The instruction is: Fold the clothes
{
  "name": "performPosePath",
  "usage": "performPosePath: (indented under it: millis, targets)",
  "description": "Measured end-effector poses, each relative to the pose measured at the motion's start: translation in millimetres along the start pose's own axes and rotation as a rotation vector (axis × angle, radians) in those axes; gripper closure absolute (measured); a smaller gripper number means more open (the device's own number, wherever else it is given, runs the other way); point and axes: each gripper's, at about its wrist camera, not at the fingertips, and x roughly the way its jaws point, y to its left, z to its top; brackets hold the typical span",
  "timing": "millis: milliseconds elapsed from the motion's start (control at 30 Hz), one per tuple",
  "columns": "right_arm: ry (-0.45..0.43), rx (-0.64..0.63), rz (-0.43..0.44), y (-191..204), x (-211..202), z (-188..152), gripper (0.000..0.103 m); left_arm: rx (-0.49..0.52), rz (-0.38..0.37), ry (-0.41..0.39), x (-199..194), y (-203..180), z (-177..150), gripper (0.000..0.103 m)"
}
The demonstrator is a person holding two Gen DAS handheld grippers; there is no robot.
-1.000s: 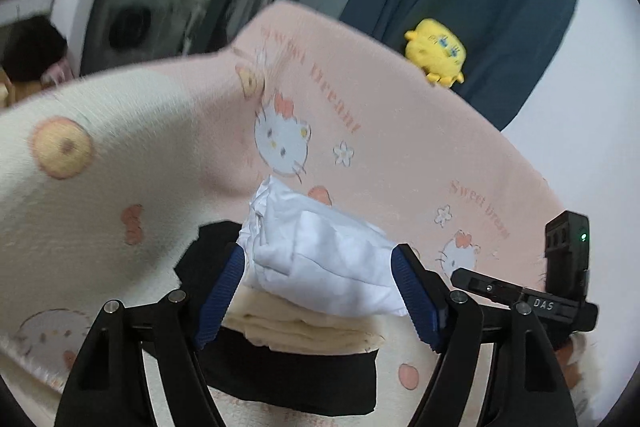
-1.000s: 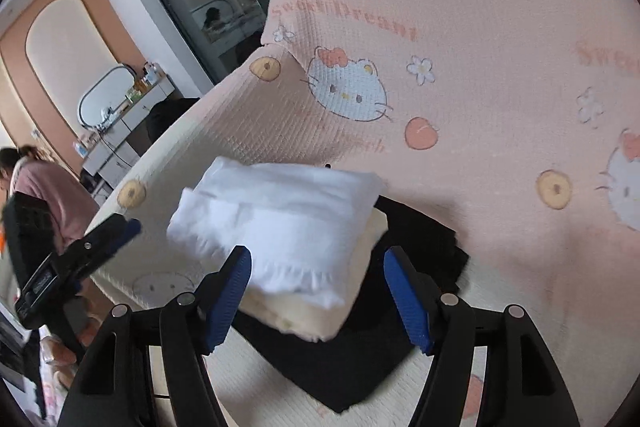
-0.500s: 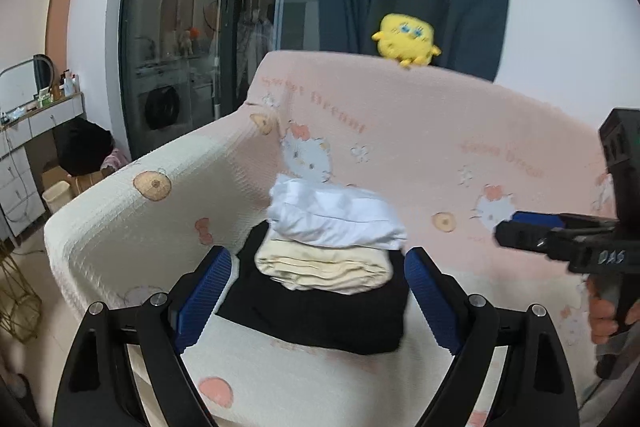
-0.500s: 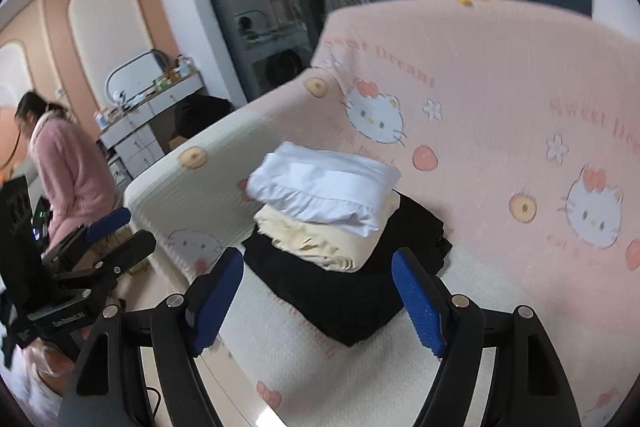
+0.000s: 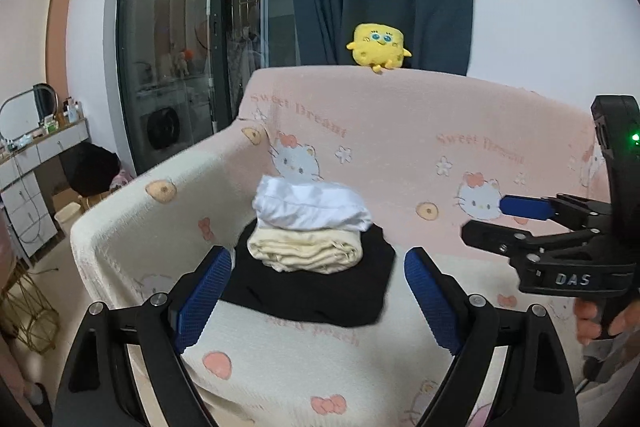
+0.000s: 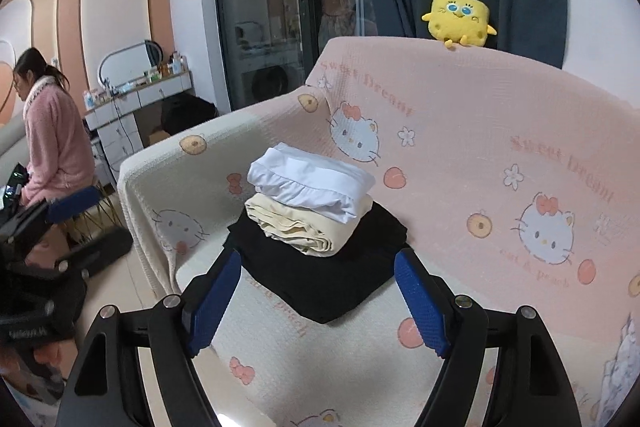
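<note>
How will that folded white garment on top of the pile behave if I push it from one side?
The white garment is soft folded cloth, so it would probably crumple or unfold, not move as a block. It sits loose on the cream garment, overhanging one edge, so it may slide off. The narrow cream layer on the wider black garment could shift with it.

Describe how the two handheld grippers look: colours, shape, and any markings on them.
Both are alike. The left gripper has two black angular fingers with silver screw heads and textured blue pads. The right gripper has the same black frame and blue pads. In the left wrist view, the right gripper's black body bears white "DAS" lettering and a green light. No cables or sleeves are visible.
</note>
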Motion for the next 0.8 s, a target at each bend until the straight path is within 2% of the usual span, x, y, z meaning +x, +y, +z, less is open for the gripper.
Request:
performPosePath:
  millis: [133, 367, 433, 500, 633, 800]
  targets:
    - [-0.017, 0.019, -0.07, 7, 3, -18, 0.024, 0.006, 0.027, 0.024, -1, -1, -14, 0.014]
    - [0.065, 0.001, -0.039, 31, 14, -42, 0.024, -0.04, -0.001, 0.052, -9, 9, -26, 0.014]
    - [0.088, -0.035, -0.063, 38, 15, -47, 0.024, -0.042, -0.004, 0.071, -8, 10, -31, 0.014]
    - [0.095, -0.061, -0.102, 43, 13, -50, 0.024, -0.028, 0.02, 0.093, -6, 10, -35, 0.014]
    - [0.084, -0.076, -0.08, 47, 6, -54, 0.024, -0.021, 0.051, 0.104, -4, 11, -41, 0.014]
    - [0.087, -0.084, -0.111, 45, 0, -54, 0.024, -0.041, 0.045, 0.127, 0, 14, -44, 0.014]
